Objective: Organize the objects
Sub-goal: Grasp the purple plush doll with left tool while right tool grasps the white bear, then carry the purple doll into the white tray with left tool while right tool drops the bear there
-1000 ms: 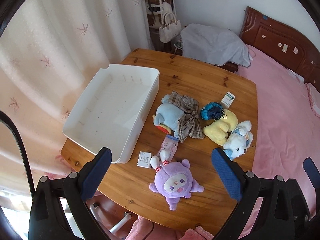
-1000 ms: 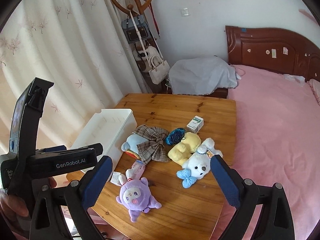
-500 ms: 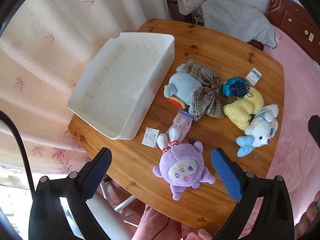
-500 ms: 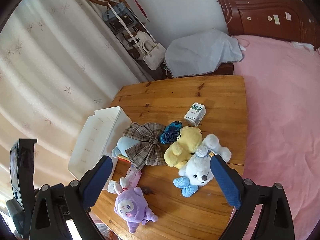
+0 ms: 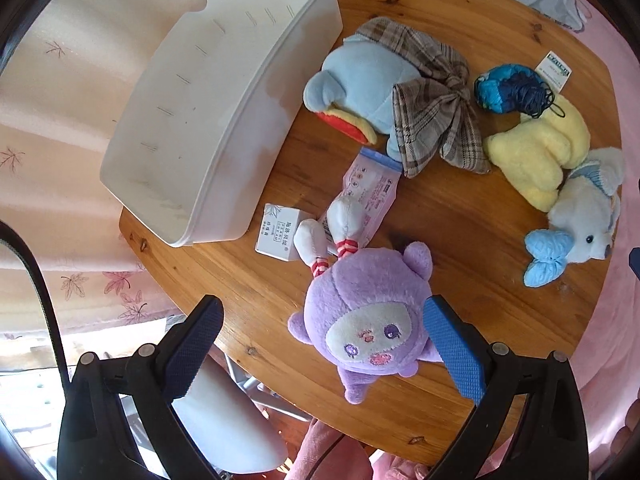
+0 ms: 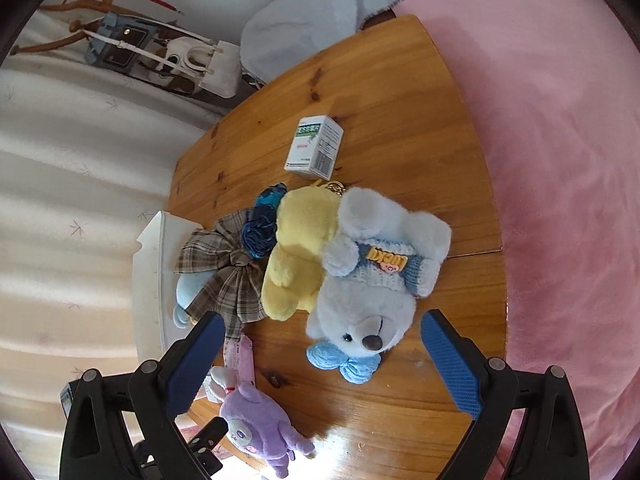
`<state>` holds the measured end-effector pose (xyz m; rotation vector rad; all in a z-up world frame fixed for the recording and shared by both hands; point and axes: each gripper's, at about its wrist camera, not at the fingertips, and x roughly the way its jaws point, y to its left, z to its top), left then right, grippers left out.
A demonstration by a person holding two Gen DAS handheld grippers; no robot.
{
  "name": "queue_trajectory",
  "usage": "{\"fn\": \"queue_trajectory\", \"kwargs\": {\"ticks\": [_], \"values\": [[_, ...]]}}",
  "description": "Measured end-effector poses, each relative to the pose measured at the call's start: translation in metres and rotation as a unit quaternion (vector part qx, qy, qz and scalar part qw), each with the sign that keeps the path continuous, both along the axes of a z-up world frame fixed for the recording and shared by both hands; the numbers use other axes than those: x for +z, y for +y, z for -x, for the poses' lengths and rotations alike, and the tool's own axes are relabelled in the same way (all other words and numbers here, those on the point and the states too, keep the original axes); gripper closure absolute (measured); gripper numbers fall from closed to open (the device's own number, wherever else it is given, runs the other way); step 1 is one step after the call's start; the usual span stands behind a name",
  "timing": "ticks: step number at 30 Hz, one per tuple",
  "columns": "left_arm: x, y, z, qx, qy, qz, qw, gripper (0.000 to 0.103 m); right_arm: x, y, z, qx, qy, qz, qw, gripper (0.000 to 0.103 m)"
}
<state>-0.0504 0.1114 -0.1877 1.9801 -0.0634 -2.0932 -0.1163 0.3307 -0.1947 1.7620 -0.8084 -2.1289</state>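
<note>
My left gripper (image 5: 320, 320) is open above the purple plush (image 5: 368, 320), which lies between its jaws at the table's near edge. My right gripper (image 6: 320, 332) is open above the white bear (image 6: 368, 280) with a blue bow. A yellow plush (image 6: 296, 248), a plaid bow (image 5: 436, 104) on a light blue plush (image 5: 360, 80), a blue scrunchie (image 5: 508, 88), a pink packet (image 5: 370, 184) and two small boxes (image 5: 278, 232) (image 6: 316, 146) lie on the wooden table (image 5: 460, 240). An empty white bin (image 5: 208, 100) stands at the left.
A curtain (image 5: 60, 80) hangs behind the bin. A pink bed (image 6: 560, 160) borders the table's right side. A coat rack with bags (image 6: 160, 52) and a grey-covered seat (image 6: 320, 12) stand beyond the table's far end.
Both grippers have come down closer to the table. The left now frames the purple plush, the right frames the white bear. Both stay open.
</note>
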Motion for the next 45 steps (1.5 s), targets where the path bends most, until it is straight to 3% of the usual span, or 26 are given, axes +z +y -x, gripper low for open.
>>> {"fn": "queue_trajectory", "kwargs": {"ticks": [12,15,24,33,45], "values": [[-0.036,-0.002,0.004,0.007,-0.038,-0.03,0.9988,0.002,-0.034,0.002,0.013,-0.013,-0.047,0.011,0.999,0.005],[-0.042,0.0,0.008,0.003,-0.05,-0.038,0.998,0.002,-0.037,-0.001,0.014,-0.012,-0.062,0.005,0.998,0.014],[-0.063,-0.004,0.012,0.005,-0.09,-0.071,0.9934,0.003,-0.047,-0.009,0.015,-0.006,-0.089,-0.011,0.996,0.023],[-0.073,-0.015,0.01,0.006,-0.114,-0.072,0.9909,0.009,-0.056,-0.004,0.014,-0.011,-0.101,-0.001,0.995,0.037],[-0.069,-0.031,-0.002,0.02,-0.118,-0.086,0.9891,0.014,-0.042,0.001,0.001,-0.021,-0.08,-0.011,0.997,0.043]]}}
